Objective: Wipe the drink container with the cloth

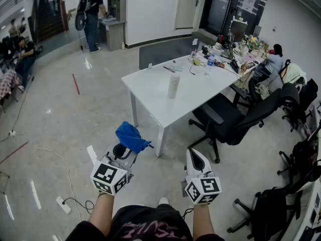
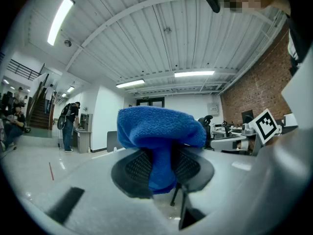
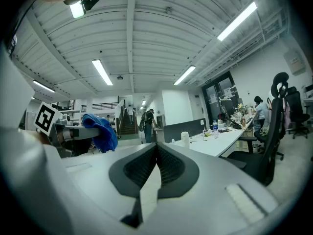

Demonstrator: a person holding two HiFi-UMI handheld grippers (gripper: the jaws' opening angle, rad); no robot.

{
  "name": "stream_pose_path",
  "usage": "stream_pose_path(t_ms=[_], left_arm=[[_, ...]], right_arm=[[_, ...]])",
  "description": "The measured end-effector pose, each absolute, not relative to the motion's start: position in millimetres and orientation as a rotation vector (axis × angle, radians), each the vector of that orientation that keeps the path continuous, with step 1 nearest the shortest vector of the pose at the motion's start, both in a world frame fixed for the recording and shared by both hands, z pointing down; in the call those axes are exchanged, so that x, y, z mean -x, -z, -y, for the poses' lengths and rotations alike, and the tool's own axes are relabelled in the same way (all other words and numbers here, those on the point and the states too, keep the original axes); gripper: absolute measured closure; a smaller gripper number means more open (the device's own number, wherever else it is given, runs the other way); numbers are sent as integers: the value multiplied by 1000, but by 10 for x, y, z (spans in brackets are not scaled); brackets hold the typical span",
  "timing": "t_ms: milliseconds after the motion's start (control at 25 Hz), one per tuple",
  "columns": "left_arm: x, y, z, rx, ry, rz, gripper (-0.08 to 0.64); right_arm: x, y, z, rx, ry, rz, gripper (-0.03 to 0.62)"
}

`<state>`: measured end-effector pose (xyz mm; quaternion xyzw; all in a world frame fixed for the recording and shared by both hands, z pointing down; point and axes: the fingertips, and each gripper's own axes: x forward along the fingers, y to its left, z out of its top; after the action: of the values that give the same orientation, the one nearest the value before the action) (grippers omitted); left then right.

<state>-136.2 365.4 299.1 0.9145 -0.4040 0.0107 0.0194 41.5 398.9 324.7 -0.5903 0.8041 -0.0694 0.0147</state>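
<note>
- The cloth in your left gripper: blue, soft looped nap, matt, fuzzy along the folds.
- Shell of that gripper: pale grey, smooth, plastic-looking, dull satin. Your right gripper looks the same.
- Its pads: dark, finely ribbed, matt, rubbery-looking.
- The drink container, frame centre: pale and smooth; you can't tell the material from here.
- The table: white top, smooth, low sheen.
- The floor, left of frame: polished, glossy, mirrors the lights.
- The brick wall, right side: rough red brick.
</note>
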Motion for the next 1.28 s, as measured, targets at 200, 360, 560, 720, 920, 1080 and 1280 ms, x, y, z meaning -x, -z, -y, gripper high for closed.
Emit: stream_pose_path(t_ms=[200,360,560,720,920,1080,1280], left_arm=[[1378,-3017,-3649,-2843,-42,1245,463],[1354,-3014,-3667,-2849,-42,1239,463],[1394,-3050,-3673,-2843,-45,1228,463],[1463,-3084,-3631,-2822,-42,1229,463],[1567,-3095,-3633,-2818,-36,1220,463],[1587,-3119,-3646,-2827,-51,1176,463],[1603,-3081,-3610,-2839,-46,1173,463]], right_arm=[[-380,-3269,-3988,1844,208,-2510,595],[-394,-3258,-4006,1849,198,-2509,595],[-375,-3300,-4016,1873,208,-2493,595],[-354,-3318,-3999,1883,217,-2496,595],[-245,-3325,-3987,1896,206,-2510,595],[-166,-3346,-3982,1894,203,-2525,595],[-172,-3294,-3950,1898,194,-2501,595]])
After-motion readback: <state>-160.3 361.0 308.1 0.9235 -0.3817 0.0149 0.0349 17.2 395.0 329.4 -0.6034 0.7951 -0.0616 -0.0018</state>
